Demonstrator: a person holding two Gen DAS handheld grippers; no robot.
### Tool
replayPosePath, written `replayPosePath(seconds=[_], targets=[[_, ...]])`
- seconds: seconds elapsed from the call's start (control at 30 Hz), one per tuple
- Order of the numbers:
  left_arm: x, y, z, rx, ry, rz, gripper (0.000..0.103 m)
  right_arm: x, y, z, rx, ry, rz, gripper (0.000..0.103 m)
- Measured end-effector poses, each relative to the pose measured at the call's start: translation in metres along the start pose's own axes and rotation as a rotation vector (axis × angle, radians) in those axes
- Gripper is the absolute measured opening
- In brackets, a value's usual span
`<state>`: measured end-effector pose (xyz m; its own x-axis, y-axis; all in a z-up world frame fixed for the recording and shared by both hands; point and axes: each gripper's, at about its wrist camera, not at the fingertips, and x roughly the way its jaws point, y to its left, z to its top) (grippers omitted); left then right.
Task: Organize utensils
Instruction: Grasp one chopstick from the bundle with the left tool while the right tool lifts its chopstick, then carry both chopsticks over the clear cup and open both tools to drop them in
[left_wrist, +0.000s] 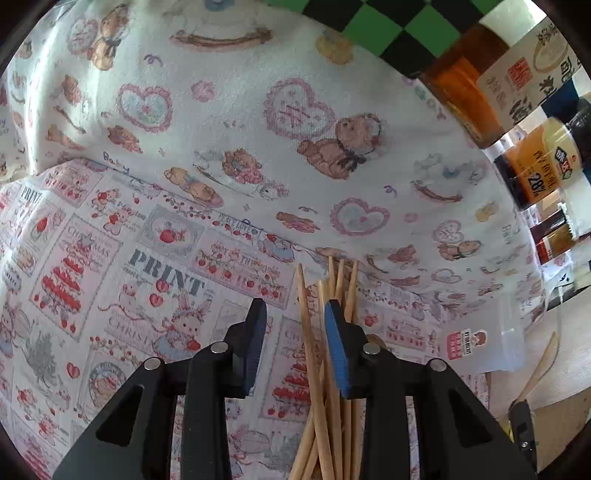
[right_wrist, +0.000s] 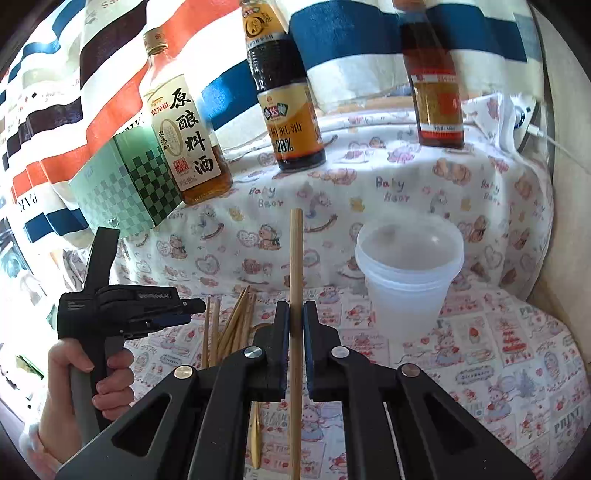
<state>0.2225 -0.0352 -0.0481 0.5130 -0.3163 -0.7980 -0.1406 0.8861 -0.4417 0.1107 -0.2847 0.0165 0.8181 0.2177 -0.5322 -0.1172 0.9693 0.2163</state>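
Observation:
In the right wrist view my right gripper (right_wrist: 296, 306) is shut on a single wooden chopstick (right_wrist: 296, 254), which stands upright between the pads and is raised above the cloth. A clear plastic cup (right_wrist: 408, 269) stands empty just to the right and beyond it. Several more chopsticks (right_wrist: 231, 325) lie in a loose pile on the printed cloth to the left. A hand holds my left gripper (right_wrist: 195, 312) just above that pile. In the left wrist view the left gripper (left_wrist: 295, 302) has its jaws apart over the chopstick pile (left_wrist: 334, 291); the sticks run beside and under its right finger (left_wrist: 338, 343), and none is pinched.
Three sauce bottles (right_wrist: 284, 99) and a green checkered box (right_wrist: 125, 188) stand on a raised ledge draped in teddy-bear cloth (left_wrist: 295, 122) behind the work area. A gold spoon (right_wrist: 255, 439) lies under my right gripper. A striped cloth hangs at the back.

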Motion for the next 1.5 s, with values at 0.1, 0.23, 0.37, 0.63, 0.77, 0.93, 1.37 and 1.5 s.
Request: replayPosePath(seconds=[0.1, 0.23, 0.37, 0.63, 0.77, 0.93, 1.37, 1.5], targets=[[0.014, 0.000, 0.012, -0.005, 0.058, -0.035, 0.028, -0.003, 0.000, -0.002, -0.001, -0.010, -0.010, 0.008], [0.030, 0.001, 0.024, -0.014, 0.099, -0.036, 0.020, -0.003, 0.000, -0.002, 0.007, -0.016, -0.015, 0.008], [0.035, 0.005, 0.026, -0.039, 0.112, -0.109, 0.007, -0.002, -0.004, -0.001, 0.011, -0.023, -0.034, 0.008], [-0.049, -0.030, 0.018, 0.151, -0.031, -0.111, 0.006, -0.012, 0.000, 0.000, -0.010, -0.071, -0.047, 0.008], [-0.094, -0.055, 0.006, 0.272, -0.156, -0.059, 0.006, -0.026, 0.002, 0.002, -0.012, -0.125, -0.018, 0.008], [-0.113, -0.073, 0.002, 0.308, -0.188, -0.052, 0.006, -0.031, 0.003, 0.004, -0.010, -0.142, -0.004, 0.008], [-0.150, -0.089, -0.009, 0.370, -0.361, -0.081, 0.006, -0.027, -0.010, 0.005, 0.042, -0.139, -0.001, 0.008], [-0.161, -0.093, -0.005, 0.377, -0.390, -0.091, 0.006, -0.040, -0.006, 0.007, 0.029, -0.185, 0.023, 0.008]])
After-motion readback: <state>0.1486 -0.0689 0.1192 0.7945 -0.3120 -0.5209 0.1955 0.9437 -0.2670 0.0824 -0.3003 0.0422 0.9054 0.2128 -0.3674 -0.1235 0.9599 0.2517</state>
